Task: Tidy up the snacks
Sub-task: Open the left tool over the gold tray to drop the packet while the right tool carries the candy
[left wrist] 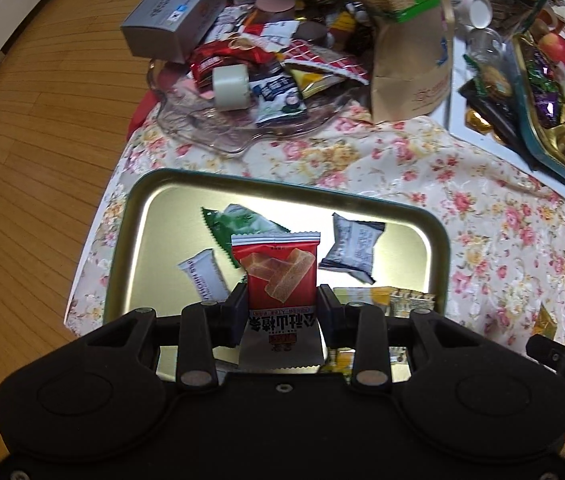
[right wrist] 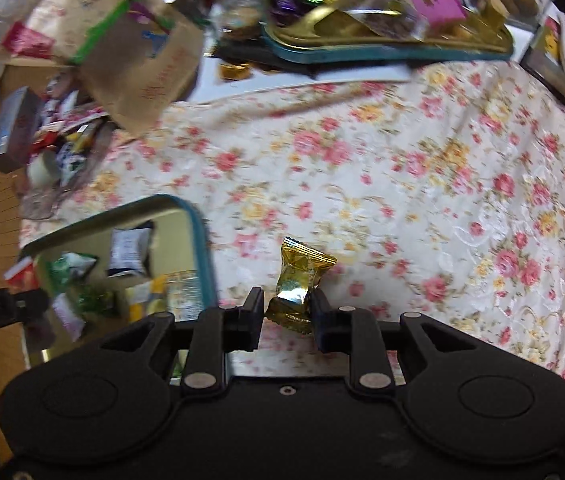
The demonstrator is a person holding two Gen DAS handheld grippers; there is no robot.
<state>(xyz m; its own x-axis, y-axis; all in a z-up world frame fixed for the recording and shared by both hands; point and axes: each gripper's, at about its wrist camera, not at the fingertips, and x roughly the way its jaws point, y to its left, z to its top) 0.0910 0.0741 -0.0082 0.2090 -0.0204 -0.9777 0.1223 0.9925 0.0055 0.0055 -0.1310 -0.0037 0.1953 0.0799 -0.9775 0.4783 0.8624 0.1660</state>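
- Left gripper point(left wrist: 278, 312): jaws set wide, pinching a red flat snack packet with pictured orange jelly strips point(left wrist: 276, 276) by its edges, above the shallow gold-lined metal tin with a teal rim point(left wrist: 440, 240); risk: the slick film slides out of the edge grip, or drops onto packets already lying there.
- Right gripper point(right wrist: 287, 312): jaws narrow, clamped on a crinkled gold foil-wrapped sweet point(right wrist: 300, 280), above the floral tablecloth point(right wrist: 402, 160) just beside the tin; risk: the foil crushes or twists free, so the sweet falls outside the rim.
- Count in tin, left wrist view: one green packet point(left wrist: 238, 224); one grey packet point(left wrist: 352, 248); one white packet point(left wrist: 204, 276); yellow packets point(left wrist: 382, 300), number unclear.
- Unsorted: heaped clear glass dish point(left wrist: 210, 128); second teal tin point(left wrist: 542, 144).
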